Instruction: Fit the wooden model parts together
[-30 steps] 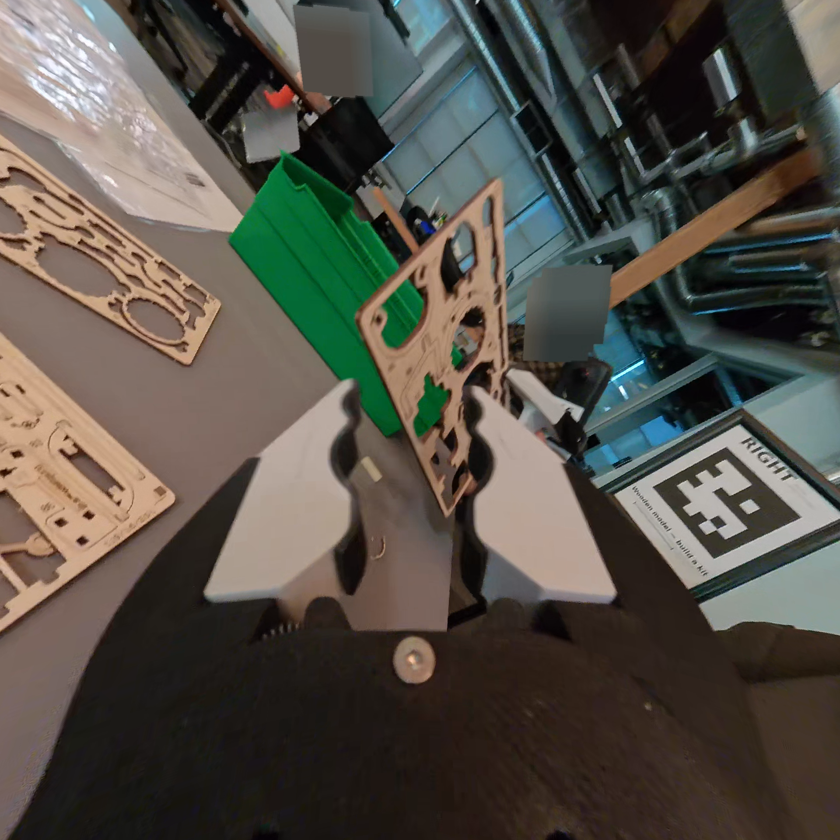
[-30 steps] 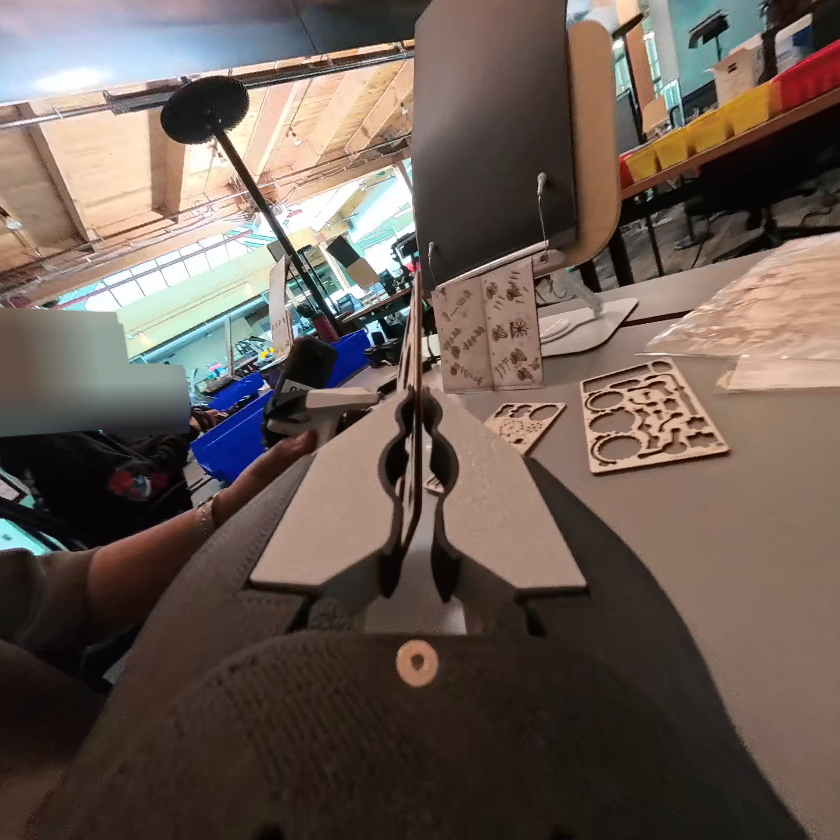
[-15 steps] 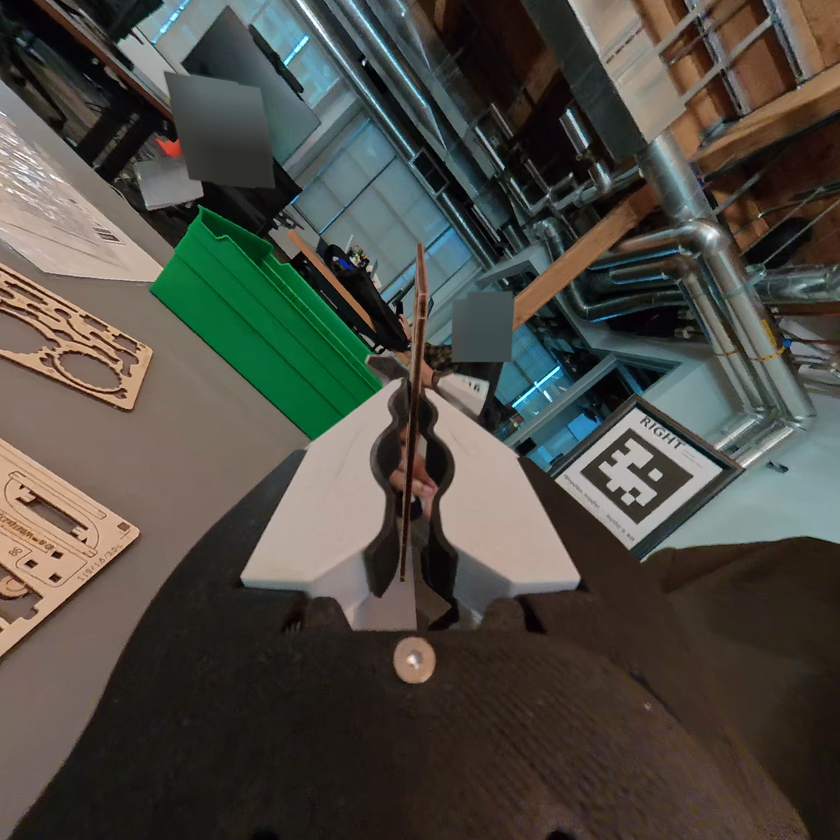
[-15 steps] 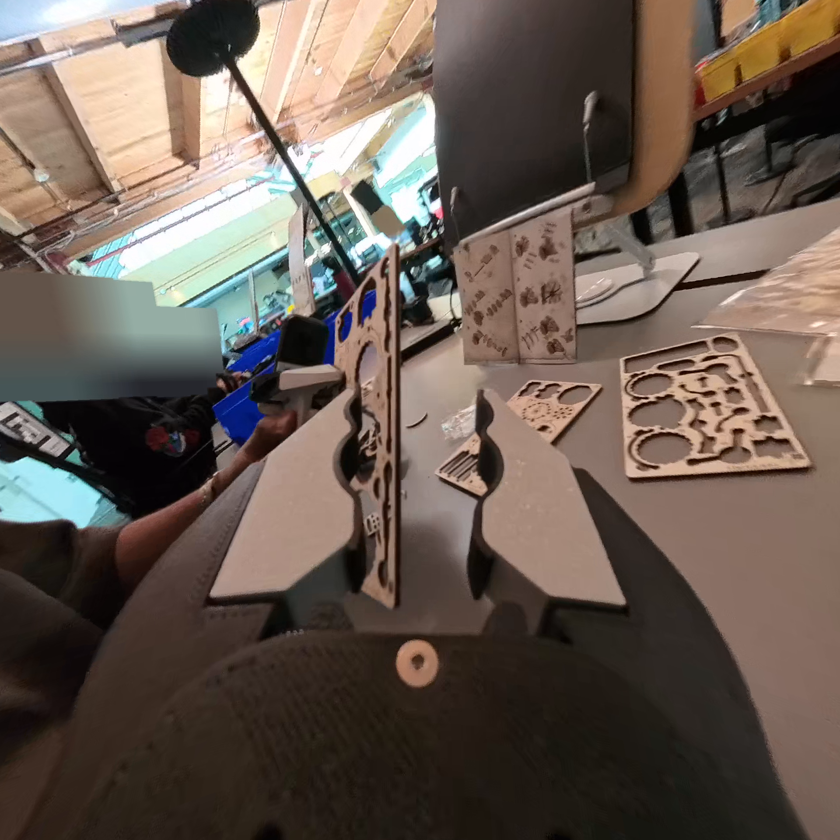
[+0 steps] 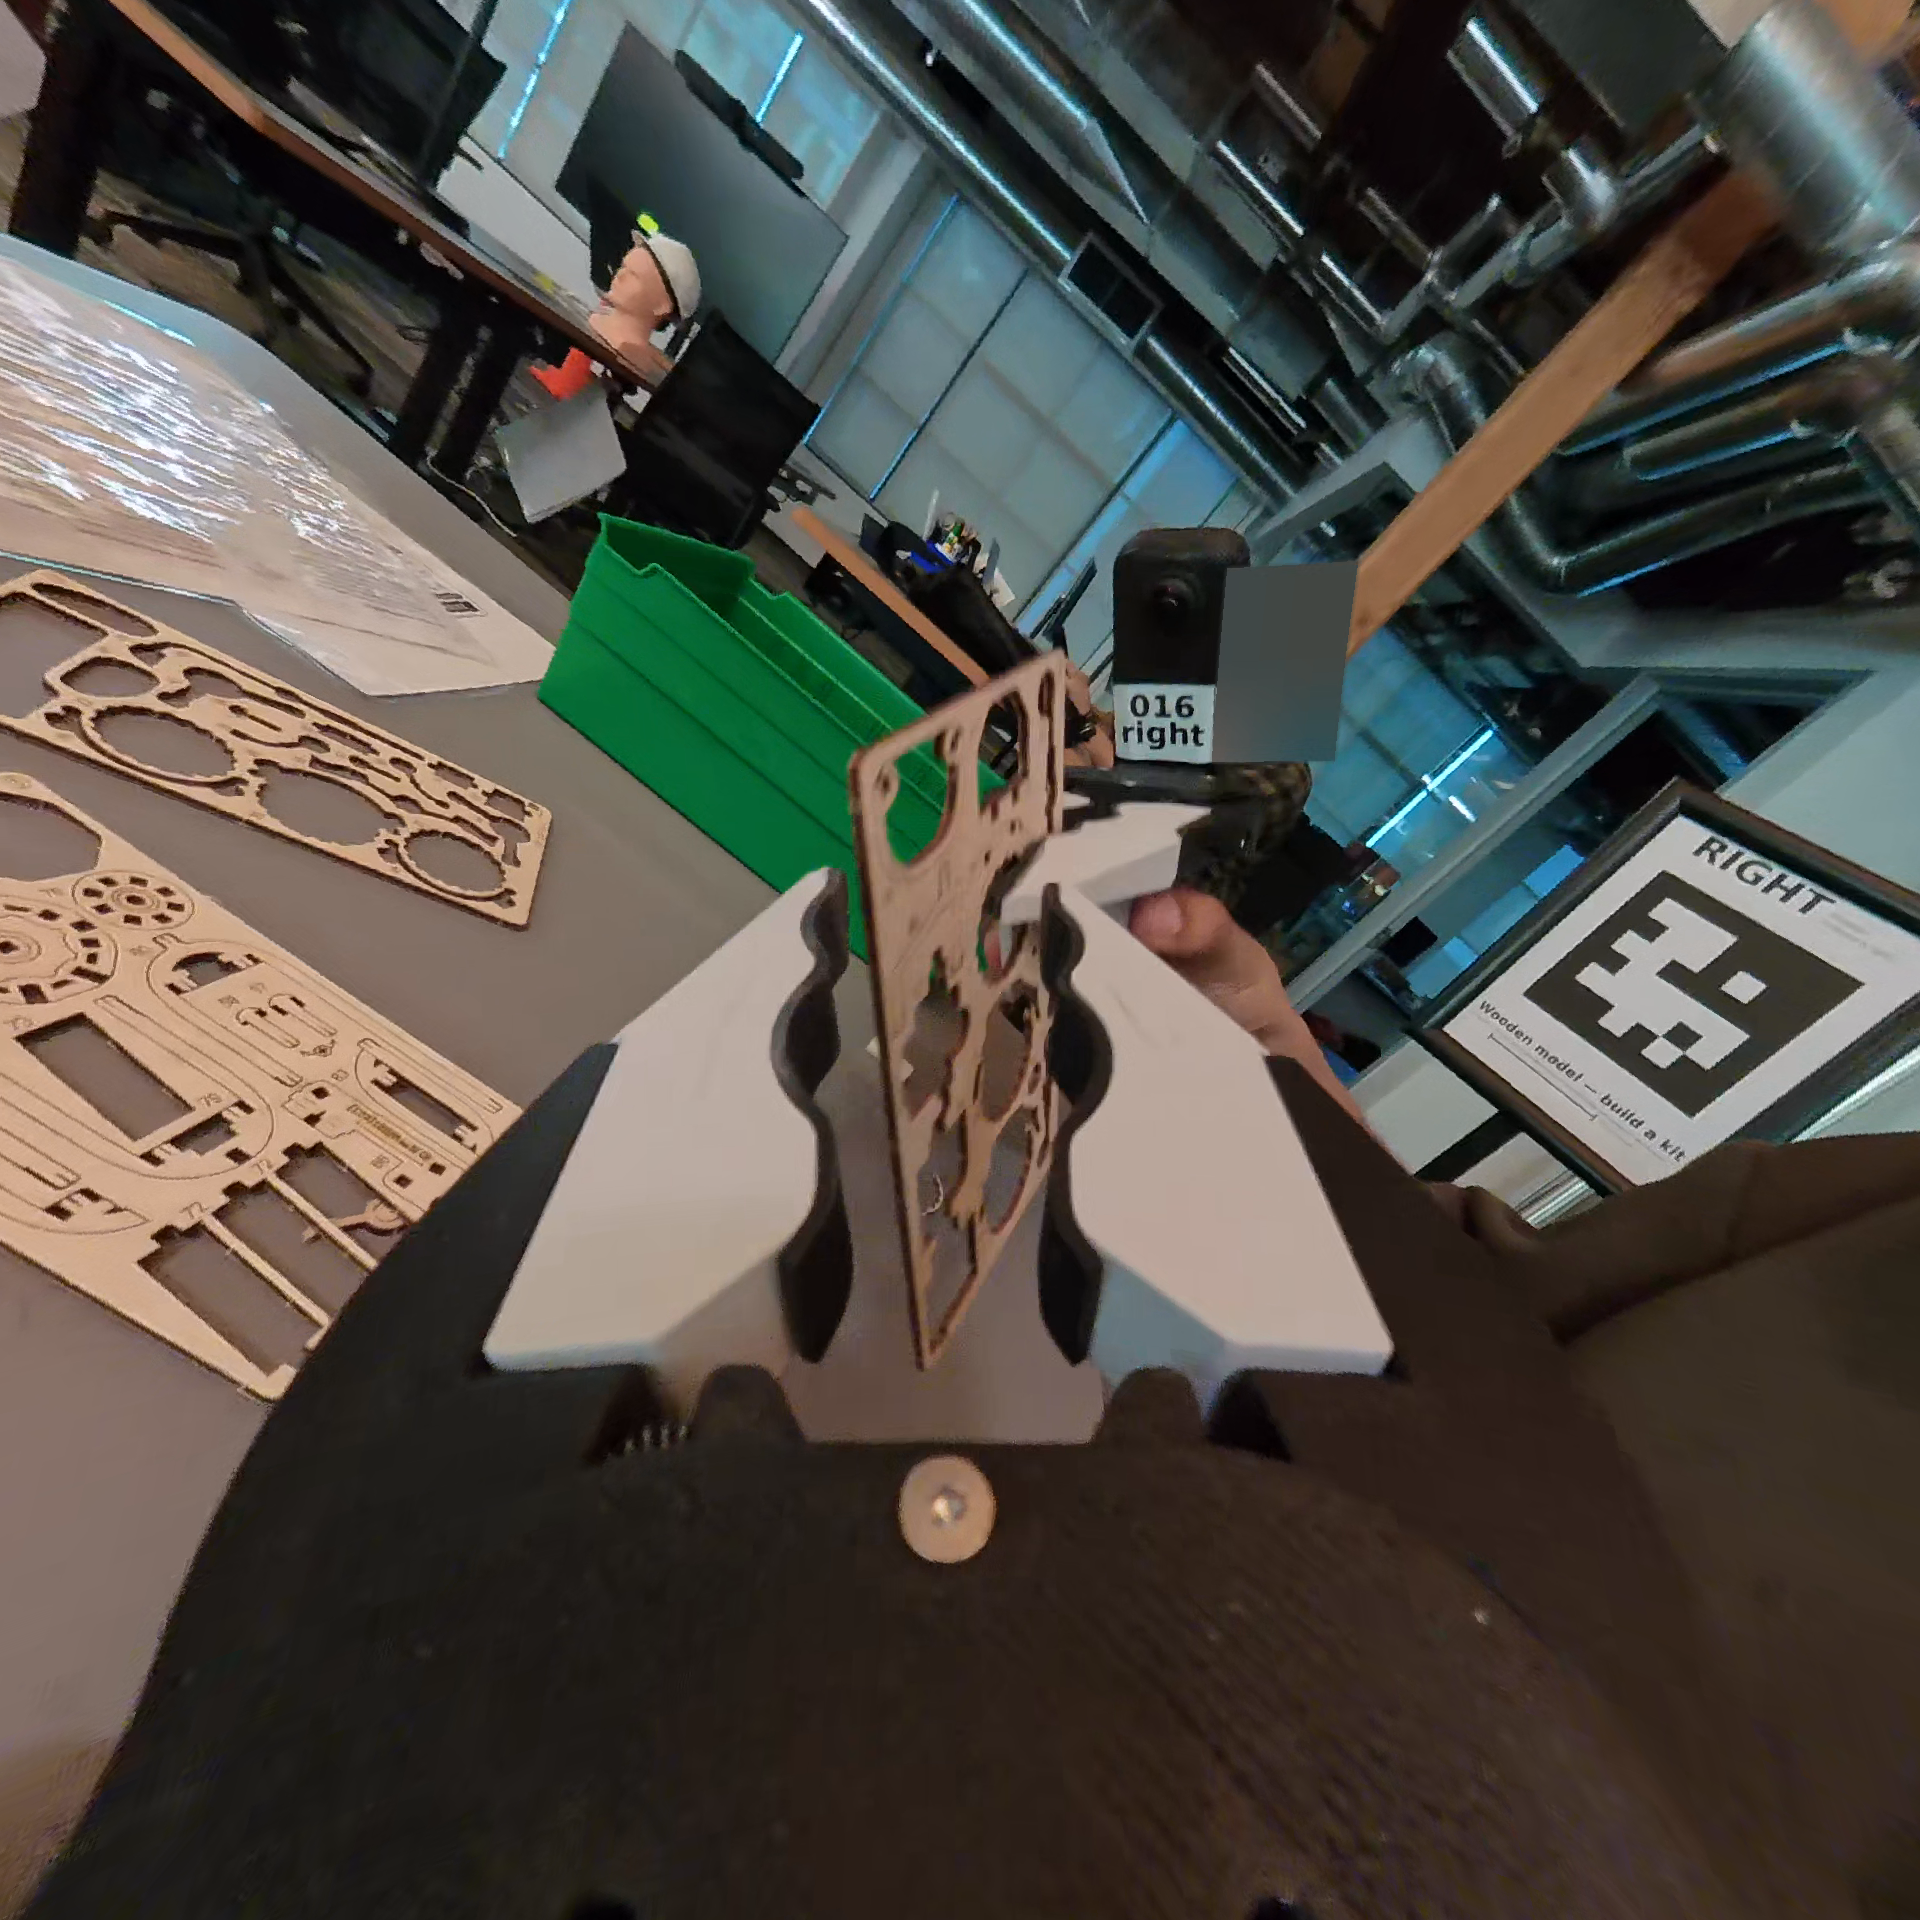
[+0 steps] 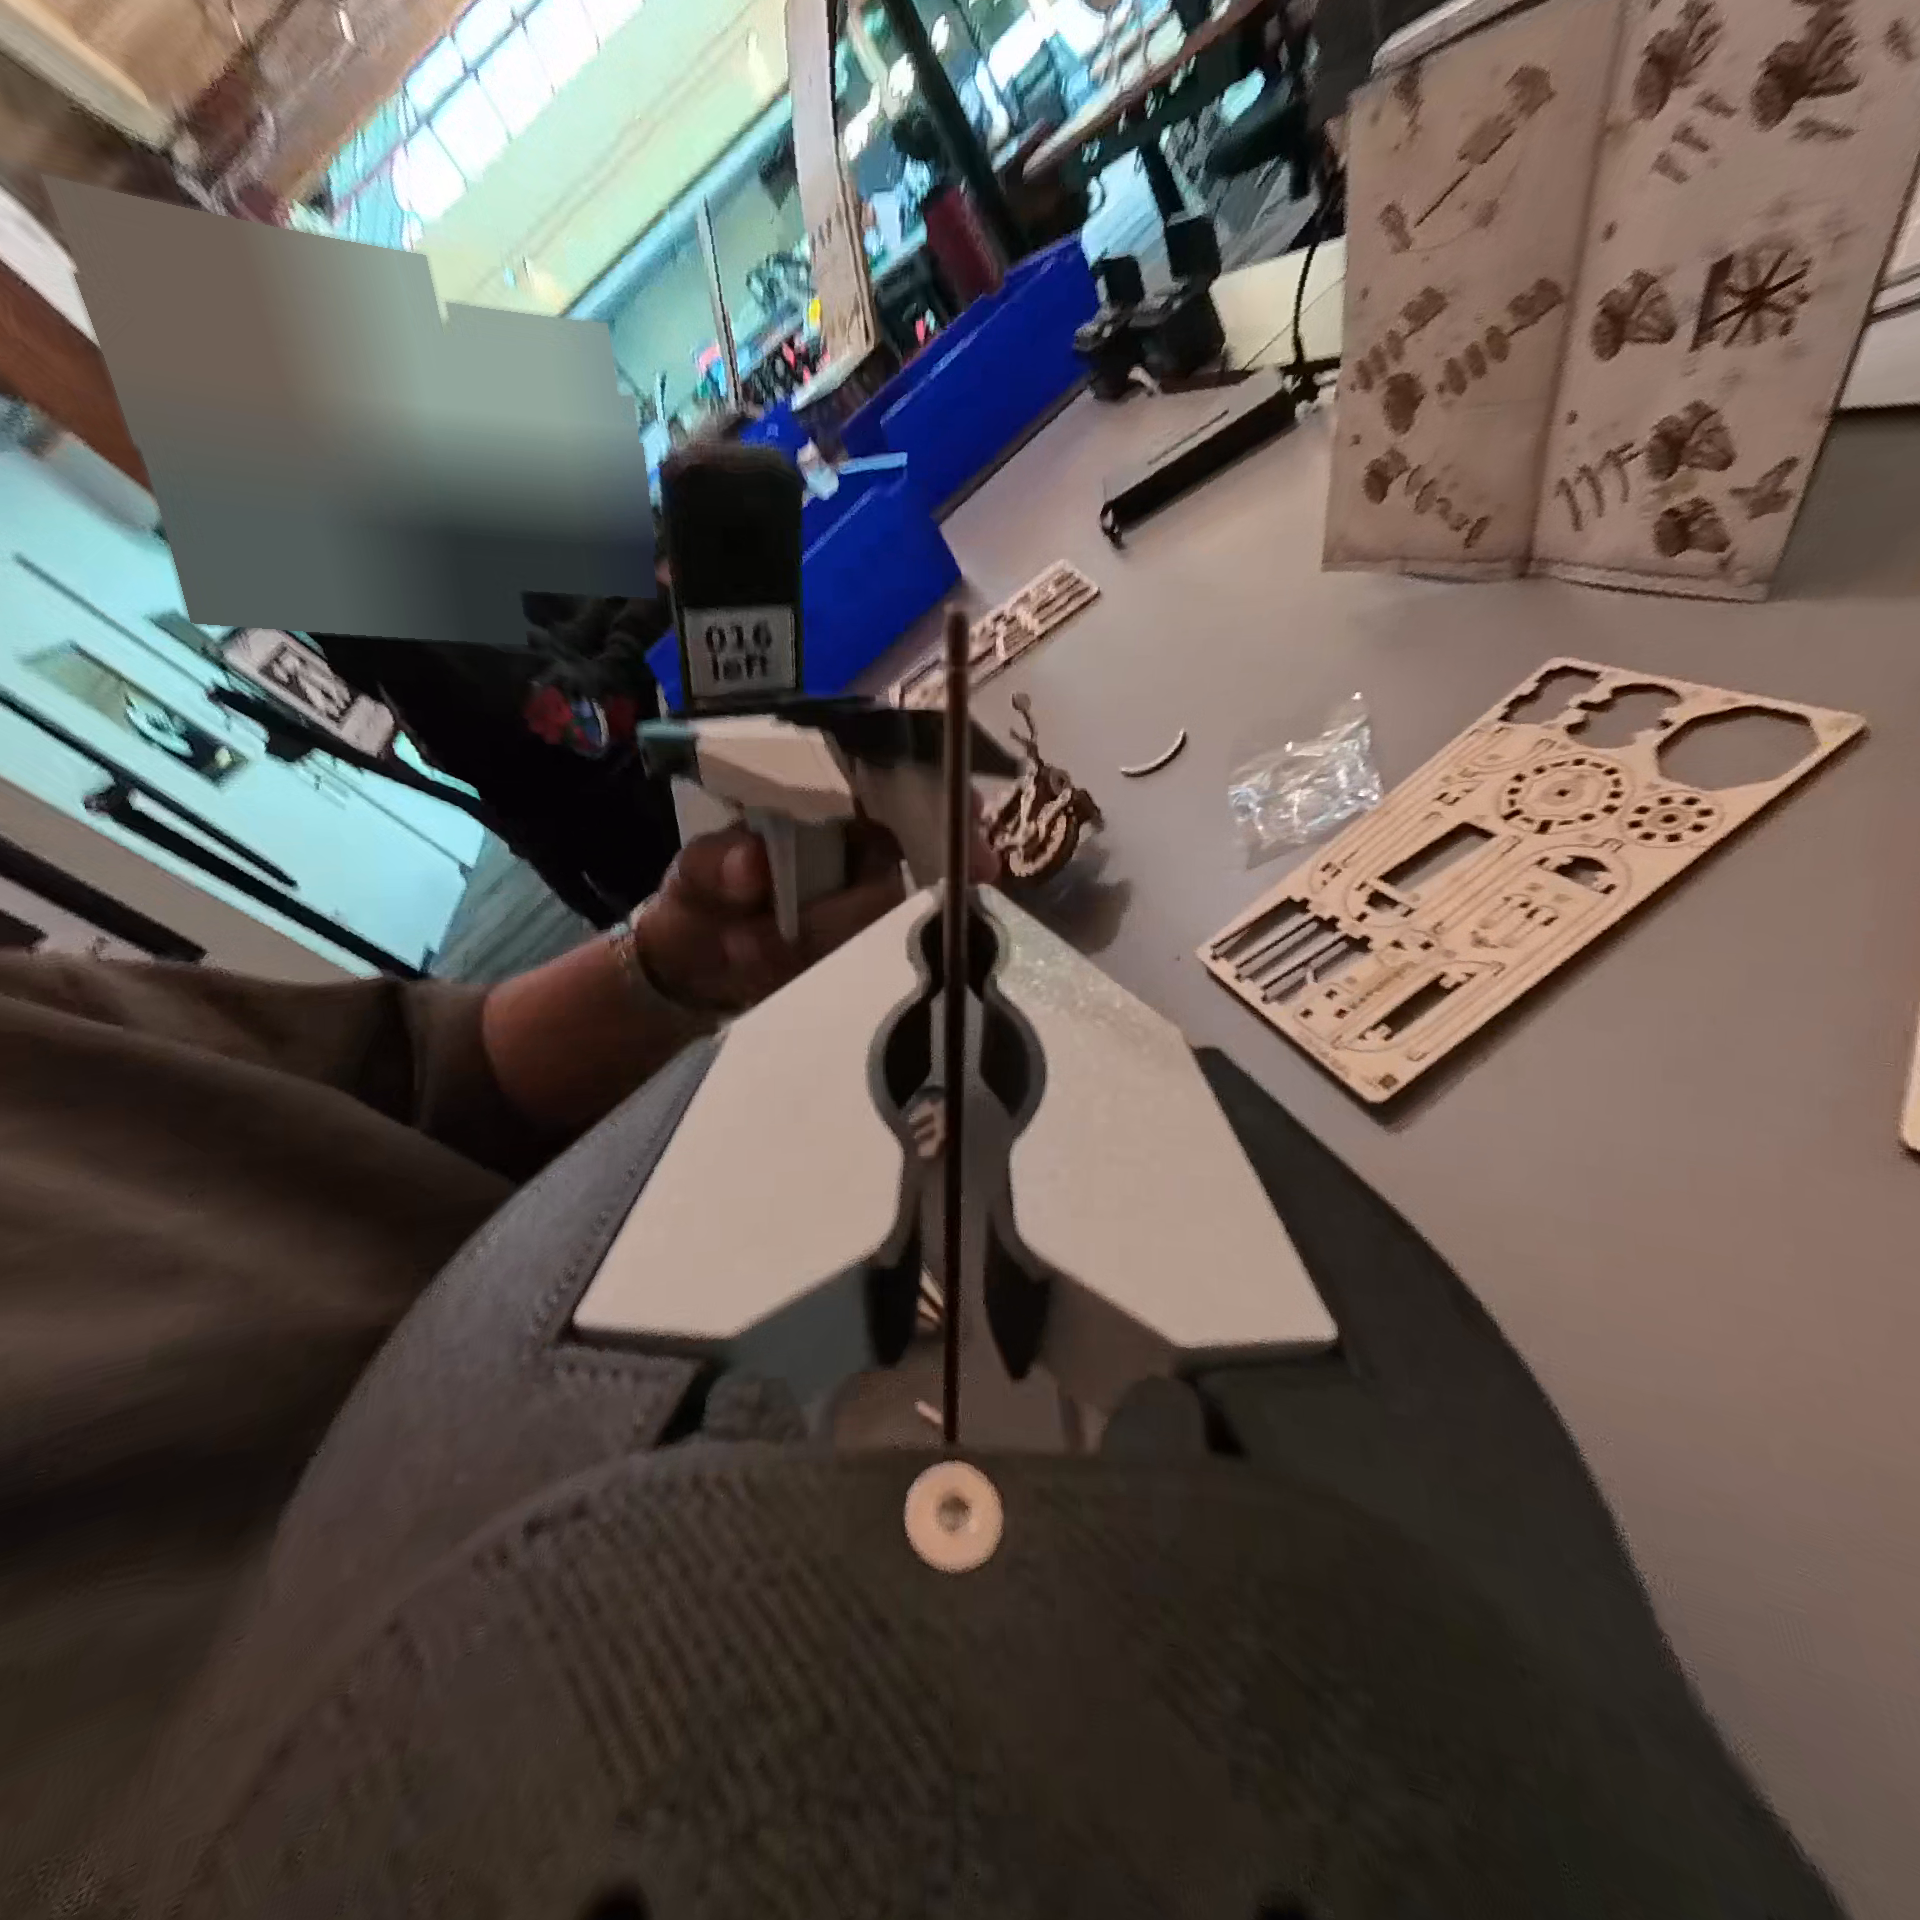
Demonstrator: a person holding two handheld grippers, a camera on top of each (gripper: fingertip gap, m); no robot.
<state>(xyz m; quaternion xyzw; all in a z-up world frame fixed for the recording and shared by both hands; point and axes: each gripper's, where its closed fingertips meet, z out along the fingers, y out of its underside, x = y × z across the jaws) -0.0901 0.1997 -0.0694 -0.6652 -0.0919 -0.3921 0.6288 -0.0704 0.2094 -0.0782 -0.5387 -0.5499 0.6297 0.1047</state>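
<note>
Centrally, the right tongs [image 6: 957,935] are pressed closed on a thin wooden sheet [image 6: 954,790], seen edge-on as a dark line running up the middle of the right wrist view. In the left wrist view the same sheet [image 5: 961,997] stands tilted between the left tongs [image 5: 940,914], whose fingers [image 5: 707,1101] are spread wide and do not grip it; the sheet's lower edge sits close to the right-hand finger. Behind it, at centre right of that frame, the right tongs [image 5: 1081,862] pinch the sheet's far edge, with a hand [image 5: 1210,956] beneath them. In the right wrist view a hand [image 6: 717,925] holds the left tongs [image 6: 894,758] just left of the sheet. On the grey table [image 6: 1558,1299] lie more punched wooden sheets: one at right centre [image 6: 1538,883], two at left in the left wrist view [image 5: 281,748] [image 5: 197,1070]. A green bin [image 5: 717,707] stands above centre left, and a folded leaflet [image 6: 1600,312] stands at upper right.
</note>
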